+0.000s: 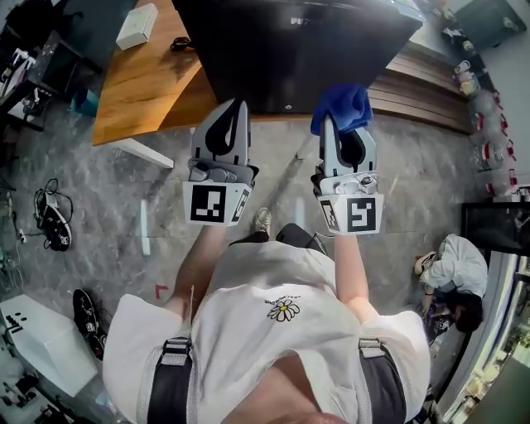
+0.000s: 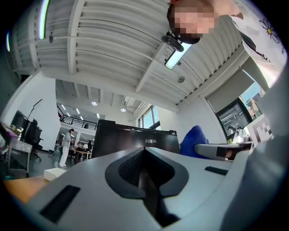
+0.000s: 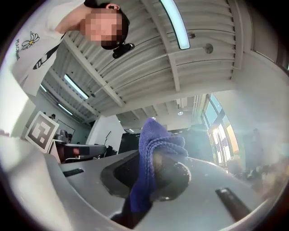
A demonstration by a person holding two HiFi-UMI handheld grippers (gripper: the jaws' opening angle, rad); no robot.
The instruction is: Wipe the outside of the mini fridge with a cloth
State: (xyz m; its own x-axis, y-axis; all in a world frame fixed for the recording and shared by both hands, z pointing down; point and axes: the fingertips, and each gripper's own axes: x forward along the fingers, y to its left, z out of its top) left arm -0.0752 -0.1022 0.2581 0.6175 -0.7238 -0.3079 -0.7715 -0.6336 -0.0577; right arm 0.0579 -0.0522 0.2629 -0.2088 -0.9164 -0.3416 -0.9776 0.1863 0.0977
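A black mini fridge (image 1: 290, 45) stands at the top of the head view, on the edge of a wooden table (image 1: 145, 83). In the left gripper view the fridge (image 2: 131, 142) shows ahead with a small logo on its front. My right gripper (image 1: 344, 124) is shut on a blue cloth (image 1: 341, 106), held just in front of the fridge's lower edge. The cloth (image 3: 151, 158) folds over the jaws in the right gripper view. My left gripper (image 1: 228, 116) is shut and holds nothing, level with the right one, a little short of the fridge.
A white box (image 1: 137, 25) lies on the wooden table at the left. Shoes (image 1: 54, 217) and cables lie on the grey floor at the left. Wooden steps (image 1: 431, 91) run behind the fridge at the right. A person crouches on the floor at the far right (image 1: 455, 269).
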